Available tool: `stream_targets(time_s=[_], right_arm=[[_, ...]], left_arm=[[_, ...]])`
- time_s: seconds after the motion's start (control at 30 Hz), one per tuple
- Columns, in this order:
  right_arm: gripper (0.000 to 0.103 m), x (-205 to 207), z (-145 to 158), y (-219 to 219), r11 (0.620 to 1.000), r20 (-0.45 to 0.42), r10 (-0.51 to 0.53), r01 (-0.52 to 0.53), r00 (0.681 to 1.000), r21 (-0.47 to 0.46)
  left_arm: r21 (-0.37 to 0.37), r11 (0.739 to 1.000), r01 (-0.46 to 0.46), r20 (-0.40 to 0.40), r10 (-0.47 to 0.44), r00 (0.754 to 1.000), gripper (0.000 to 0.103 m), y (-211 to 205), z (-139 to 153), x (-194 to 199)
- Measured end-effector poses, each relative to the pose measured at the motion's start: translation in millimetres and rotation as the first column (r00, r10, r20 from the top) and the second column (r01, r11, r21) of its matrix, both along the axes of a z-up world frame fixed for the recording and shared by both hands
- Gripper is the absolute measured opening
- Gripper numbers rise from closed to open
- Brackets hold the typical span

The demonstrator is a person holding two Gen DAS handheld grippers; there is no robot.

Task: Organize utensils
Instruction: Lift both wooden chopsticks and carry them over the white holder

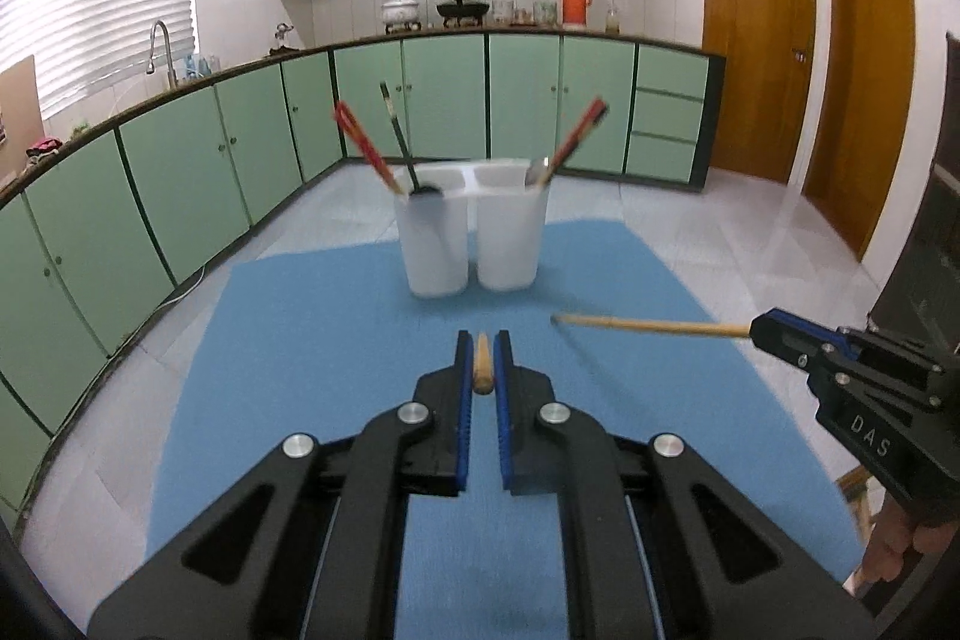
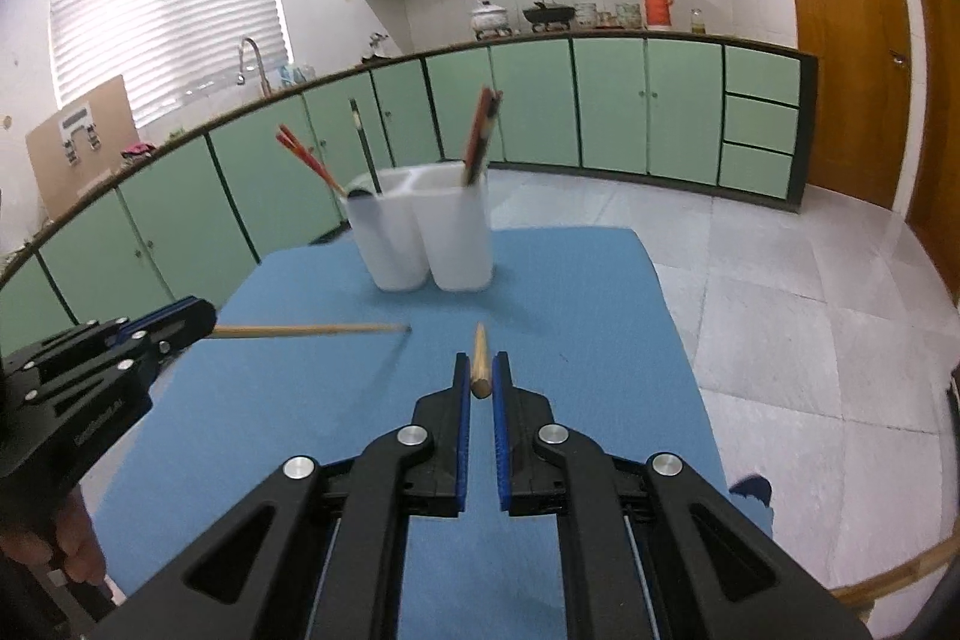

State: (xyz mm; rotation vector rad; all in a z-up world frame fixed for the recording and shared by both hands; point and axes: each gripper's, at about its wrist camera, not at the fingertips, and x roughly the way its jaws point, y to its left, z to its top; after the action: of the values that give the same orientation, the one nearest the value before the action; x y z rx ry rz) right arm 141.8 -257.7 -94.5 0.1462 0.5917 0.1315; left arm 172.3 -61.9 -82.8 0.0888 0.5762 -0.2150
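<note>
Black, blue-padded left gripper [image 1: 482, 340] is seen narrowed onto a plain wooden chopstick [image 1: 482, 363], pinched at its thick end and pointing toward 12 o'clock. The right gripper [image 2: 481, 363] is likewise clamped on a second wooden chopstick [image 2: 479, 361]. Both sticks are held above the blue mat [image 1: 336, 328], clear of it. The white two-compartment plastic holder [image 1: 471, 235] stands at 12 o'clock on the mat; red chopsticks [image 1: 366, 148] and a dark-handled utensil [image 1: 399, 142] lean in its left compartment, more red chopsticks [image 1: 579, 130] in its right.
</note>
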Motion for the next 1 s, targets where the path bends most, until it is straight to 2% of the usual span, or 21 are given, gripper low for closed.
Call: stream_targets(time_s=[0.27,0.5,1.0], right_arm=[[0.007,20.7,37.4,1.5,0.998,0.034,0.066,-0.066,0.997,0.020],[0.007,36.5,65.0,9.1,0.993,0.071,0.117,-0.118,0.991,0.005],[0.007,51.4,80.5,20.3,0.984,0.083,0.175,-0.172,0.981,-0.042]], left_arm=[[-0.068,0.998,0.011,0.044,-0.008,0.999,0.006,1.6,33.3,20.8],[-0.109,0.994,0.024,0.052,-0.019,0.998,0.006,3.9,49.6,37.5],[-0.138,0.990,0.033,0.070,-0.024,0.997,0.006,14.7,63.7,50.3]])
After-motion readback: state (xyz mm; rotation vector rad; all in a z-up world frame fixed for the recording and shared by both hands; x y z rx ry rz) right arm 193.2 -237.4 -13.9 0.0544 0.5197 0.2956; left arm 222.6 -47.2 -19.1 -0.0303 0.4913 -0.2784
